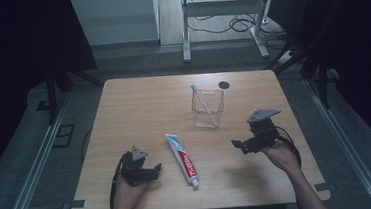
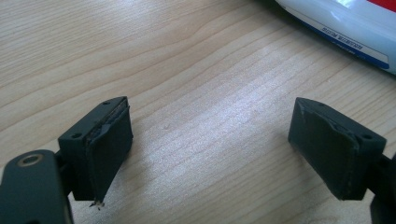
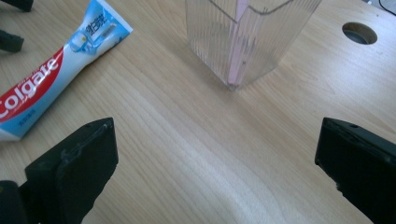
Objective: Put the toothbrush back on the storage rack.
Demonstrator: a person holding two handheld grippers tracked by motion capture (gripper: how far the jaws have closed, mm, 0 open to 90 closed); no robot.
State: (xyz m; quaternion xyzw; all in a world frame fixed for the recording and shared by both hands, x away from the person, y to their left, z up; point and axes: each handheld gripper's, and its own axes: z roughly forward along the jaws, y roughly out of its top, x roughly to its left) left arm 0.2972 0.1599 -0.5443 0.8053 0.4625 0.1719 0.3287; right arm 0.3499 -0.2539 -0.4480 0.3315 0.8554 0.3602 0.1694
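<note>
**Wooden table, toothpaste tube lying between two empty grippers**

Seen from the high view, a light wooden table (image 1: 138, 103) carries a white, blue and red toothpaste tube (image 1: 182, 160) lying flat near the front edge, cap end toward the person. Behind it and a little to the right stands a clear, ribbed plastic cup (image 1: 207, 109) with a pink toothbrush (image 1: 202, 101) leaning inside it. A round cable hole (image 1: 224, 85) sits in the tabletop beyond the cup. The left gripper (image 1: 151, 171), held in the person's left hand (image 1: 129, 186), rests low just left of the tube, apart from it. The right gripper (image 1: 241, 146), held in the right hand (image 1: 281, 155), hangs to the right of the tube and in front of the cup, touching neither.

From the left gripper view, the two black jaws stand wide apart over bare wood with nothing between them. The tube's white and blue side crosses the upper right corner, beyond the jaws.

From the right gripper view, the jaws are likewise spread wide and hold nothing. The tube lies at the upper left, its red lettered band facing up, and the cup stands upright at the top centre with the toothbrush's pink handle reaching down to its base. The cable hole shows at the upper right.
</note>
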